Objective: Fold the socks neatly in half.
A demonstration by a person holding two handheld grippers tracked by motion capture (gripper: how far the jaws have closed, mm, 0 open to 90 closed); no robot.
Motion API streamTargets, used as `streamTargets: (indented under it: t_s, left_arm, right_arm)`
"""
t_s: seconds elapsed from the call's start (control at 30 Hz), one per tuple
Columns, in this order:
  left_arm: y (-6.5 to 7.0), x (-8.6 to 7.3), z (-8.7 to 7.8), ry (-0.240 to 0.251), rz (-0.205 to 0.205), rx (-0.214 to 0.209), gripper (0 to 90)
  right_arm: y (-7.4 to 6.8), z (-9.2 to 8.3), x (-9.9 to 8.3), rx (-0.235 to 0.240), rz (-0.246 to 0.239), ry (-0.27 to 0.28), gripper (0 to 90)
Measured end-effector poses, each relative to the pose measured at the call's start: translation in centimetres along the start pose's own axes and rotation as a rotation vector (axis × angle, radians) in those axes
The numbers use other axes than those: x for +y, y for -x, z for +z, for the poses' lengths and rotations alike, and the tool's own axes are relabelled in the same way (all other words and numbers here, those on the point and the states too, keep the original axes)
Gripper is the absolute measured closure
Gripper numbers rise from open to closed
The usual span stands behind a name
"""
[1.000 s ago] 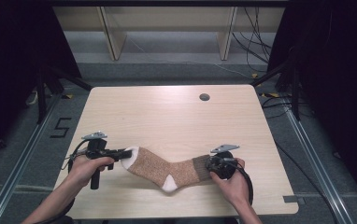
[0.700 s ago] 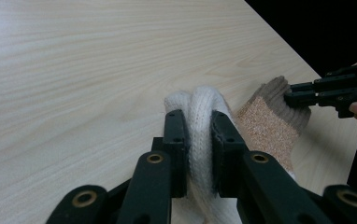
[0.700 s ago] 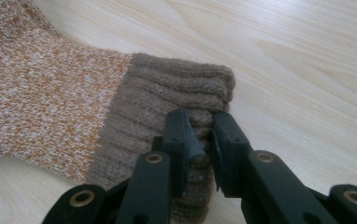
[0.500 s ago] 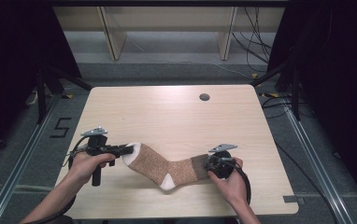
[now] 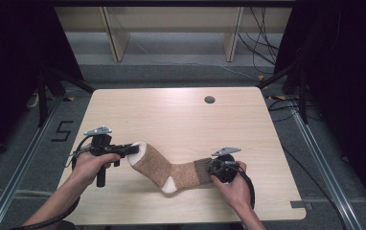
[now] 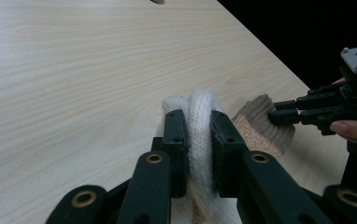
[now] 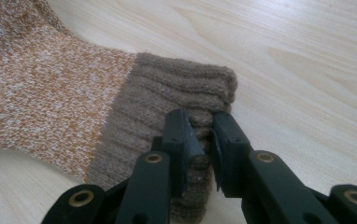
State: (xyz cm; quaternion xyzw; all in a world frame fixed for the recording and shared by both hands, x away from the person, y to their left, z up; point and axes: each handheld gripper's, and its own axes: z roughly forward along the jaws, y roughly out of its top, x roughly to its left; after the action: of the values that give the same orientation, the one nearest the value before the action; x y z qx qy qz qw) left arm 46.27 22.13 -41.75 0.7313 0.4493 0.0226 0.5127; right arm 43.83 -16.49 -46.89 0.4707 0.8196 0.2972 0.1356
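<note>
The brown sock (image 5: 171,168) lies bent at the heel on the tabletop (image 5: 181,120), on the person's side of the round hole (image 5: 209,99). The left hand-held gripper (image 5: 134,149) pinches its white toe, and the right hand-held gripper (image 5: 211,168) pinches its ribbed cuff at the sock's other end. To straighten it well, I judge both pinches should stay firm while the hands draw apart evenly and low, so the knit flattens without twisting or slipping free.

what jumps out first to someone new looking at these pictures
A brown sock lies stretched across the near part of the wooden table, pinched at both ends. The left tongs clamp its white toe, and the right tongs grip its ribbed brown cuff. A small round hole marks the table's far side.
</note>
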Motion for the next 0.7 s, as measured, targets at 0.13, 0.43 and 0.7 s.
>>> streamTargets:
  t_s: [0.13,0.43,0.7]
  left_arm:
    - [0.04,0.13,0.04,0.005,-0.004,0.003,78.1]
    - [0.4,0.59,0.15,0.019,0.013,-0.005,78.2]
    - [0.68,0.87,0.3,0.026,0.02,-0.01,78.2]
  right_arm:
    - [-0.11,0.06,0.09,-0.001,0.001,-0.001,77.4]
    - [-0.32,0.3,0.33,0.006,-0.009,0.005,77.4]
    - [-0.47,0.38,0.42,0.01,0.0,0.003,77.4]
